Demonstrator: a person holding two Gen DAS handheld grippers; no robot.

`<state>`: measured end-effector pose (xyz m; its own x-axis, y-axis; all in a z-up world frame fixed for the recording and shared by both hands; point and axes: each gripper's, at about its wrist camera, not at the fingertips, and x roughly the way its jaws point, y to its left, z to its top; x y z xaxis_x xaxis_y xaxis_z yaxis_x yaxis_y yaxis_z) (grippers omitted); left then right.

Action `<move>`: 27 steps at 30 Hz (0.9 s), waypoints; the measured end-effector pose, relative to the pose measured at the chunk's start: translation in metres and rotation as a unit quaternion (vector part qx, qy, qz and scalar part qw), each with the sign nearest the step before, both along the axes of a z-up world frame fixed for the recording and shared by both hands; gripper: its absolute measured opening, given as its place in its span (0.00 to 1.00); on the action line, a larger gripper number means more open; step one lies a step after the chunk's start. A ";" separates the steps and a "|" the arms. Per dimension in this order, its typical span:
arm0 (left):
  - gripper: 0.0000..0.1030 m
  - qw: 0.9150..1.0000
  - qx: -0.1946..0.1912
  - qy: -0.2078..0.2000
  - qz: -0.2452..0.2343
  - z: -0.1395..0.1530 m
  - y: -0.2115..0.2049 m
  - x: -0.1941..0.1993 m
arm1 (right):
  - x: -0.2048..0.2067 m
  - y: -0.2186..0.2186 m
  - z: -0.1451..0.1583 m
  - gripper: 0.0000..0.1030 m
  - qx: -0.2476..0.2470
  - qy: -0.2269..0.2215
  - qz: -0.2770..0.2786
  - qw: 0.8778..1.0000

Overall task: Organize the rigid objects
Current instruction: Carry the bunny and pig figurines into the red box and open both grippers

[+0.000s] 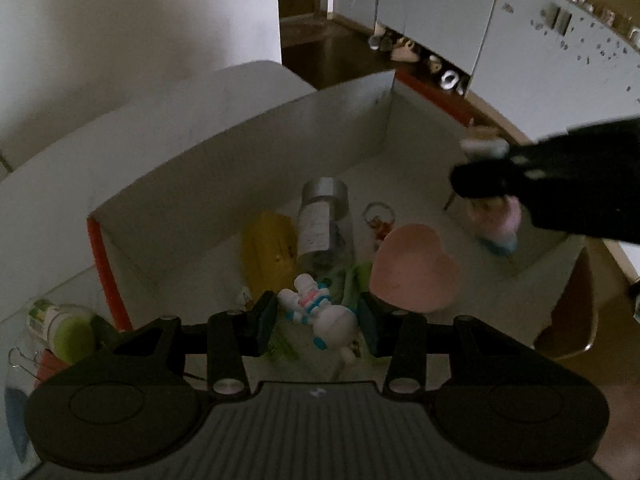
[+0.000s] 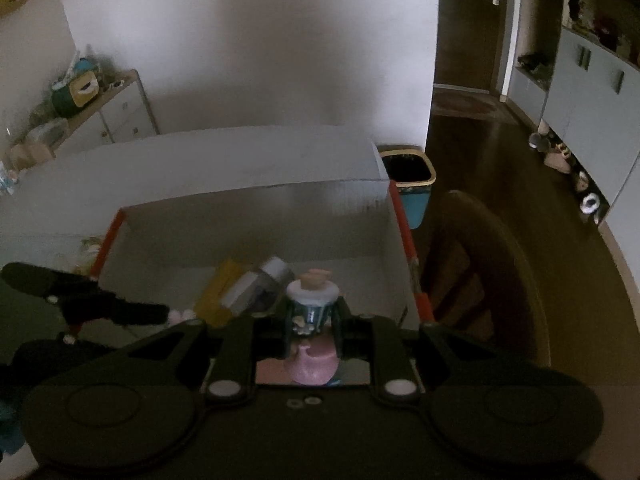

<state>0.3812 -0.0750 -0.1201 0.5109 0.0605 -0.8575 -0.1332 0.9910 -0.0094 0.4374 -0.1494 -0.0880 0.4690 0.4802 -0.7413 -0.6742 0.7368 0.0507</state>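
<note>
Two grippers hang over one white cardboard box (image 1: 224,152) with orange corner strips. The left gripper (image 1: 318,318) has its jaws part open around a white astronaut figurine (image 1: 320,312); whether the pads press on it I cannot tell. The right gripper (image 2: 313,326) is clamped narrow on a small figure with a pink base (image 2: 312,332), held above the box near its right wall.

Only the left wrist view shows the box floor in full: one yellow item (image 1: 266,252) toward the left wall, one clear bottle with a silver cap (image 1: 324,224) lying beside it, one pink heart-shaped piece (image 1: 416,268), one small keyring charm (image 1: 378,220) and something green (image 1: 356,280) under the figurine. Outside the left wall it also shows one green-capped container (image 1: 64,328).

Only the right wrist view shows one waste bin (image 2: 410,180) behind the box's far right corner and one wooden chair (image 2: 488,280) beside the right wall
</note>
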 end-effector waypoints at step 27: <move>0.43 0.993 -0.029 0.102 0.049 -0.038 0.006 0.034 | 0.033 0.038 -0.039 0.29 -0.060 0.055 0.033 0.996</move>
<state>0.4153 -0.0690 -0.1581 0.3199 0.0485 -0.9462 -0.2331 0.9720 -0.0289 0.4706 -0.1114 -0.1268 0.3522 0.4115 -0.8406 -0.7169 0.6960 0.0404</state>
